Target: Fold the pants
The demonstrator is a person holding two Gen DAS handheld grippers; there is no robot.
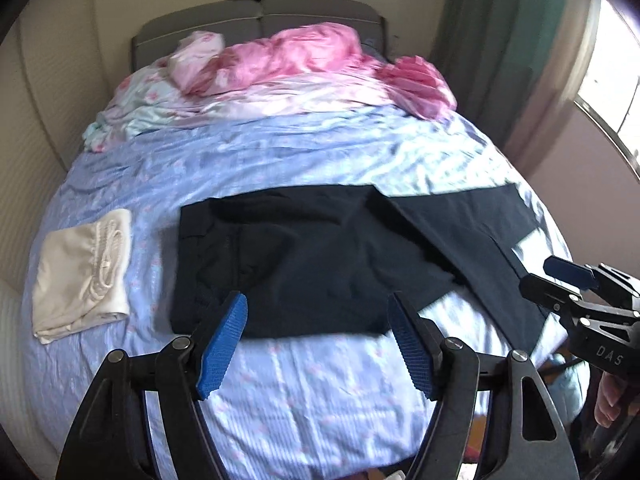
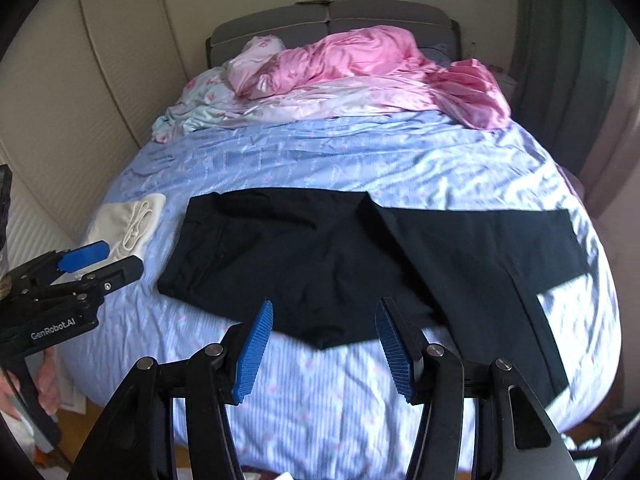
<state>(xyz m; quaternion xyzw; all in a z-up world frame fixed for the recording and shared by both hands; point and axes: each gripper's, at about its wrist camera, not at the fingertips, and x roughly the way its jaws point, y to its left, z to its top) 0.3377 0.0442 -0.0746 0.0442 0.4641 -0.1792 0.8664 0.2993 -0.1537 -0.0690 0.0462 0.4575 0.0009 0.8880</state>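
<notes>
Black pants (image 1: 312,248) (image 2: 320,248) lie flat on the light blue bedsheet (image 1: 280,160), waistband to the left and legs reaching to the right, toward the bed's near right edge. My left gripper (image 1: 316,298) (image 2: 123,257) hovers above the near edge of the pants' waist part, open, with nothing between its blue pads. My right gripper (image 2: 325,303) (image 1: 536,272) hangs over the crotch area, also open and empty. Neither gripper touches the cloth.
A folded white garment (image 1: 84,272) (image 2: 128,220) lies on the sheet left of the pants. A crumpled pink duvet (image 1: 288,56) (image 2: 360,60) fills the head end by the grey headboard (image 1: 260,20). A wall runs along the left, a curtain (image 1: 480,40) and window (image 1: 612,80) stand at the right.
</notes>
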